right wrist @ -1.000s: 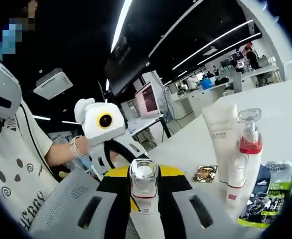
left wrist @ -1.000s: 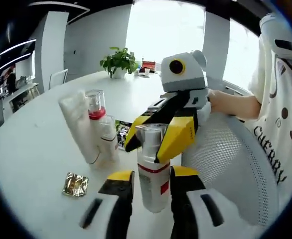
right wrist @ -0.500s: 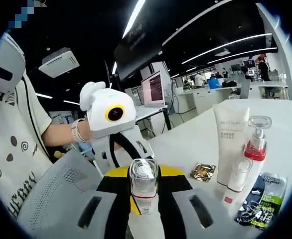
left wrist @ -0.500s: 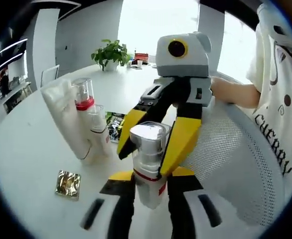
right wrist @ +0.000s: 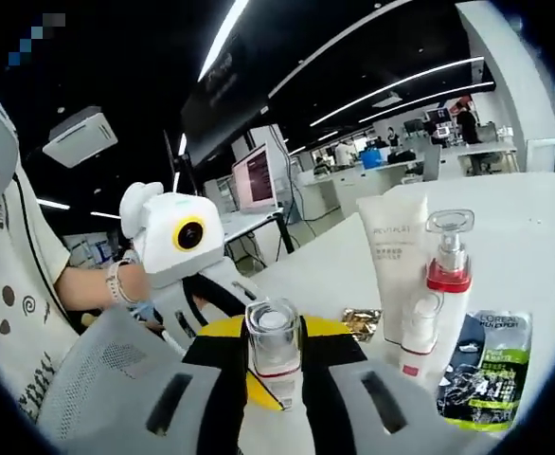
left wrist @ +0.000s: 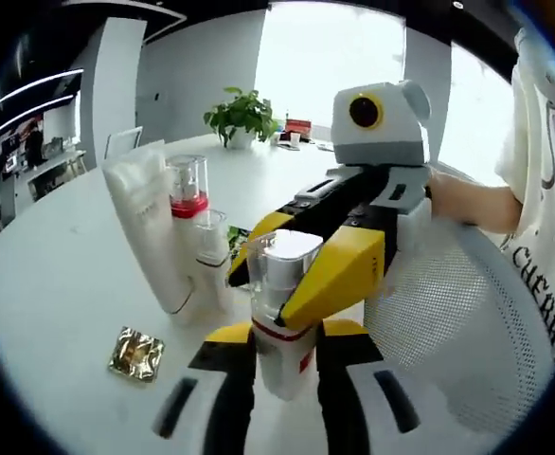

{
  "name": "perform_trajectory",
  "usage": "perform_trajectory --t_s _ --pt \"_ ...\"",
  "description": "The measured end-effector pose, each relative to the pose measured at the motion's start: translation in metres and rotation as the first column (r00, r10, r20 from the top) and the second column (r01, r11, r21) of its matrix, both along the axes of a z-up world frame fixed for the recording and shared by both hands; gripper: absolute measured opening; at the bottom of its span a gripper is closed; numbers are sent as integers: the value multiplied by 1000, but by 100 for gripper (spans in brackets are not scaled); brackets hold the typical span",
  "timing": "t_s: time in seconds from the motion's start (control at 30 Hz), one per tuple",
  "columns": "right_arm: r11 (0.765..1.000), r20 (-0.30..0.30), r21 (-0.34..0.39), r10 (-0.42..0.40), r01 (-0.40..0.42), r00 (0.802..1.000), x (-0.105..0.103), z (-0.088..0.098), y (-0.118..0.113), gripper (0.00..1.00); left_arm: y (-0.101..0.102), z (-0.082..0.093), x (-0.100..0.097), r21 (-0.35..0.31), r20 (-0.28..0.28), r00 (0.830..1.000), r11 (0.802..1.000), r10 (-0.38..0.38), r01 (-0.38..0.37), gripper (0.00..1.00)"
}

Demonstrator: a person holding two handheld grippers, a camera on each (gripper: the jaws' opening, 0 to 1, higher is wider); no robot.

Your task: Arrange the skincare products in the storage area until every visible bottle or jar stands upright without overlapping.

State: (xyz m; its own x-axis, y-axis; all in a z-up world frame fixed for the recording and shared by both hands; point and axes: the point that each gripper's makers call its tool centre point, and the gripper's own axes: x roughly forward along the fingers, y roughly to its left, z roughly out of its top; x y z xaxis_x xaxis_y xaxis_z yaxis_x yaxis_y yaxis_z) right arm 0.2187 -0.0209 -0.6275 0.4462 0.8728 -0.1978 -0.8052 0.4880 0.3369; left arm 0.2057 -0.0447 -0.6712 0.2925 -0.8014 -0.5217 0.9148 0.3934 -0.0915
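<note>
The task looks near its end, as far as I can judge. On the white table [left wrist: 50,284] three products already stand upright in a tight group toward the table's middle: a white tube [left wrist: 145,232], a pump bottle with a red collar [left wrist: 187,190] and a smaller clear-capped bottle [left wrist: 211,256] just in front of it. They stand very close together, perhaps touching, but none lies on another. The fourth item, a white bottle with a red band and a clear cap [left wrist: 282,313], is upright near the table's edge beside a white mesh chair [left wrist: 457,332], well apart from the group, and both grippers are on it. The left gripper [left wrist: 287,374] is closed on its lower body, and the right gripper [left wrist: 301,270] is closed around its neck and cap; in the right gripper view the same bottle [right wrist: 273,355] stands between that gripper's jaws. What seems left is to set this bottle beside the others and let it go. Two flat things also lie on the table, a gold foil sachet [left wrist: 135,353] and a green and black sachet [right wrist: 481,365]. All containers are capped, so I cannot tell what is inside.
</note>
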Motion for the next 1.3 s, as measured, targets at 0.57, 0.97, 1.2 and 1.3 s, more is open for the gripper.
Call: perform_trajectory --t_s 0.57,0.97,1.2,1.3 --pt "985 110 -139 -82 97 991 14 -7 -15 23 -8 -10 24 -47 55 989 990 134 -131 24" --pt "977 156 -200 -42 73 987 12 -14 -12 21 -12 -23 24 -8 84 991 995 105 -104 24" --pt "955 202 -297 36 26 979 5 -25 -6 20 -9 -38 23 45 94 992 995 86 -90 24" --pt "952 196 -307 44 19 980 5 -28 -7 20 -8 -40 23 54 91 992 995 84 -89 24"
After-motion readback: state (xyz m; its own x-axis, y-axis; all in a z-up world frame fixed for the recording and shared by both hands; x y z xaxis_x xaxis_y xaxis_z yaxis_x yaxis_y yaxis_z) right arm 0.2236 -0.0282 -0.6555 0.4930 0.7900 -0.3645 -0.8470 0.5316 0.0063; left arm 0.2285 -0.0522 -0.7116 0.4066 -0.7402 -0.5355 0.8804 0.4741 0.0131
